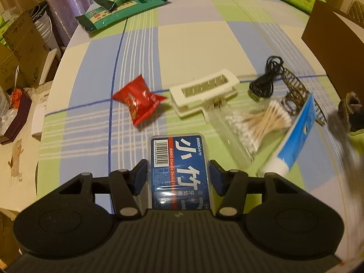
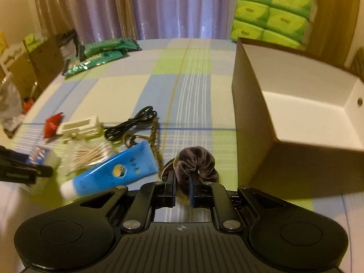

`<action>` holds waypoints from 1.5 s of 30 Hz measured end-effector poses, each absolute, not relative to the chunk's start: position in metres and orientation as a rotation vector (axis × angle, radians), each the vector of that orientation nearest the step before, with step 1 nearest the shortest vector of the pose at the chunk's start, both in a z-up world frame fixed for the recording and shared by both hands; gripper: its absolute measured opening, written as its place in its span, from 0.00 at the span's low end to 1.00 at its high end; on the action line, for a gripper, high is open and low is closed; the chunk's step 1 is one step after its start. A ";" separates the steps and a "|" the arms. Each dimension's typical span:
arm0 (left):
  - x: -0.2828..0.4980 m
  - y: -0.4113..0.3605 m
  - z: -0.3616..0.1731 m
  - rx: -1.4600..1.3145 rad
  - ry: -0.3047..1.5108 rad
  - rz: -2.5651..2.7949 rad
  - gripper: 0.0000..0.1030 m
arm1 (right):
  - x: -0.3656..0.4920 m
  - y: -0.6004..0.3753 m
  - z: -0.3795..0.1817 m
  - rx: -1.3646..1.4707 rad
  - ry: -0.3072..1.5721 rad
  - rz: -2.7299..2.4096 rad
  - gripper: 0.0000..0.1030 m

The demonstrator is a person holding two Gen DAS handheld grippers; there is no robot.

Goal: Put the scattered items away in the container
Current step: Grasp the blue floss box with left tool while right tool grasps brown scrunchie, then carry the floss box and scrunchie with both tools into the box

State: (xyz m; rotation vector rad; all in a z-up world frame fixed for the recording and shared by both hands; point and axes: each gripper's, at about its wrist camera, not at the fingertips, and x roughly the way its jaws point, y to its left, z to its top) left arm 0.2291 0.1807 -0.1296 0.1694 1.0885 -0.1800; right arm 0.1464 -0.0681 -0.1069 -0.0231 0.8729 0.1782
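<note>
My left gripper is shut on a clear dental floss box with a blue label, held low over the checked tablecloth. My right gripper is shut on a grey velvet scrunchie, left of the open brown cardboard container with a white inside. On the cloth lie a red snack packet, a white clip, a black cable, a bronze hair claw, a bag of cotton swabs and a blue tube with a white cap.
Green foil packets lie at the table's far left. Green tissue packs are stacked behind the container. Cardboard boxes and clutter stand beyond the round table's left edge. Curtains hang at the back.
</note>
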 end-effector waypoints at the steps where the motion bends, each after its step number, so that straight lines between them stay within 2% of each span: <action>1: 0.225 0.181 -0.129 0.168 1.091 -0.179 0.51 | 0.142 -0.072 -0.104 0.001 0.879 0.186 0.07; 14: 0.175 0.150 -0.064 0.142 0.986 -0.243 0.51 | 0.104 -0.118 -0.066 0.117 0.845 0.216 0.07; 33: 0.134 -0.011 -0.004 0.134 0.863 -0.514 0.51 | 0.055 -0.225 -0.018 0.168 0.766 0.220 0.07; 45: 0.169 -0.107 0.015 0.158 0.792 -0.602 0.51 | 0.095 -0.304 0.027 0.149 0.665 0.257 0.08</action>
